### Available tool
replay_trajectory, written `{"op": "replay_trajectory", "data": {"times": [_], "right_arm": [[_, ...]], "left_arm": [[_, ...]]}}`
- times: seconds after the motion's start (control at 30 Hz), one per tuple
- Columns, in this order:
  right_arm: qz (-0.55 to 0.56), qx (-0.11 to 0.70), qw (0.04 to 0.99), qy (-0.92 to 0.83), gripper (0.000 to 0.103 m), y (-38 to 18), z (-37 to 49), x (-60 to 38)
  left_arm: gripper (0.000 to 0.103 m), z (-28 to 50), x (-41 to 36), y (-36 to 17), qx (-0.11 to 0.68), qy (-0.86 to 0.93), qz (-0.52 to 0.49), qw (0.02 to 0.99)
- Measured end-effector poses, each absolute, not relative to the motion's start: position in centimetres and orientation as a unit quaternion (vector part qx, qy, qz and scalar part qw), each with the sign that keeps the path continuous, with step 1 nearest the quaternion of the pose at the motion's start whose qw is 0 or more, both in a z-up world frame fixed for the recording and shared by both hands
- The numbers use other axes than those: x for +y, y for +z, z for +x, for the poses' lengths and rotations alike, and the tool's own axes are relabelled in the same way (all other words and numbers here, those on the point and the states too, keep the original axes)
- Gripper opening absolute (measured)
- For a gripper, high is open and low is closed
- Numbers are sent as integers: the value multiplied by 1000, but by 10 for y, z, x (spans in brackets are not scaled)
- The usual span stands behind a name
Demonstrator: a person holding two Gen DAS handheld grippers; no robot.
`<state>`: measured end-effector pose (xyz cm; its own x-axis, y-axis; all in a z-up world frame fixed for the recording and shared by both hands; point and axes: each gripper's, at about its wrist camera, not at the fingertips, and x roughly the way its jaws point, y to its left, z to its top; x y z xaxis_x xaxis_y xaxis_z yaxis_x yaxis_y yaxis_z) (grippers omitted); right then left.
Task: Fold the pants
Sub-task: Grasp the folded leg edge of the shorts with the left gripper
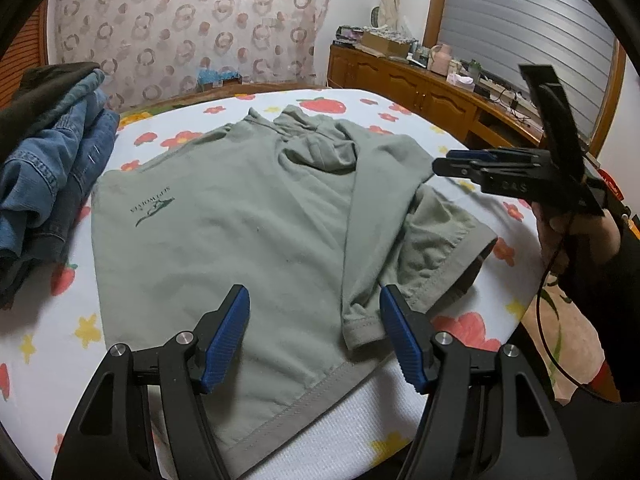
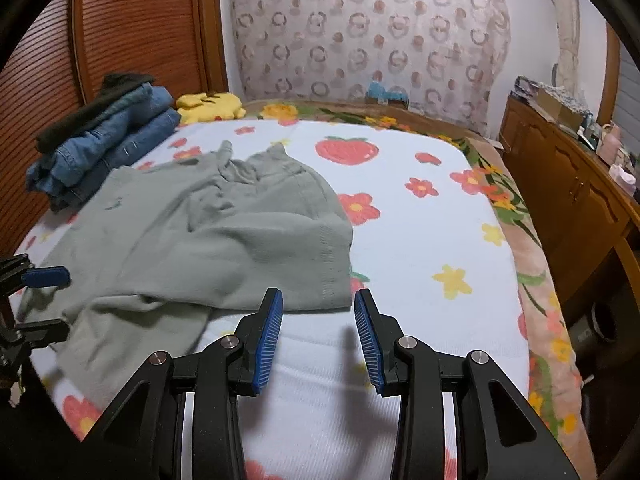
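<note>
Grey-green pants [image 1: 224,224] with a dark logo lie on the flowered bed cover [image 1: 48,344], one leg folded over the other; they also show in the right wrist view [image 2: 208,232]. My left gripper [image 1: 314,320] is open and empty, hovering over the near hem of the pants. My right gripper [image 2: 318,324] is open and empty above the bare cover, just off the pants' near right edge. It also shows in the left wrist view [image 1: 460,164] at the right, held in a hand. The left gripper's fingers [image 2: 44,276] show at the left edge of the right wrist view.
A stack of folded jeans [image 1: 52,168] sits on the bed's far left corner, also in the right wrist view [image 2: 104,136]. A yellow plush [image 2: 212,106] lies at the bed's head. A wooden cabinet [image 1: 420,88] with clutter runs along the right side.
</note>
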<state>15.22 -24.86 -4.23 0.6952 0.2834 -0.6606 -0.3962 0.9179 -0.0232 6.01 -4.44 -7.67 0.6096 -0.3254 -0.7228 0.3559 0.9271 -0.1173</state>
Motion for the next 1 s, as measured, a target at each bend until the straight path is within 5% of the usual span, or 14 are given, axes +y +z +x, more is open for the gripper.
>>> {"op": "replay_trajectory", "data": {"times": [0.2, 0.57, 0.9, 1.0], "right_arm": [[-81, 357, 913, 179, 39, -49, 163, -245], [-62, 357, 915, 175, 39, -51, 167, -257], [-61, 356, 915, 179, 28, -54, 165, -259], [-59, 362, 914, 172, 28, -54, 167, -260]], "left_arm": [[67, 61, -43, -83, 406, -188, 19, 894], [42, 59, -48, -84, 405, -209, 22, 890], [18, 54, -55, -82, 398, -232, 27, 887], [18, 54, -55, -81, 397, -232, 26, 888]]}}
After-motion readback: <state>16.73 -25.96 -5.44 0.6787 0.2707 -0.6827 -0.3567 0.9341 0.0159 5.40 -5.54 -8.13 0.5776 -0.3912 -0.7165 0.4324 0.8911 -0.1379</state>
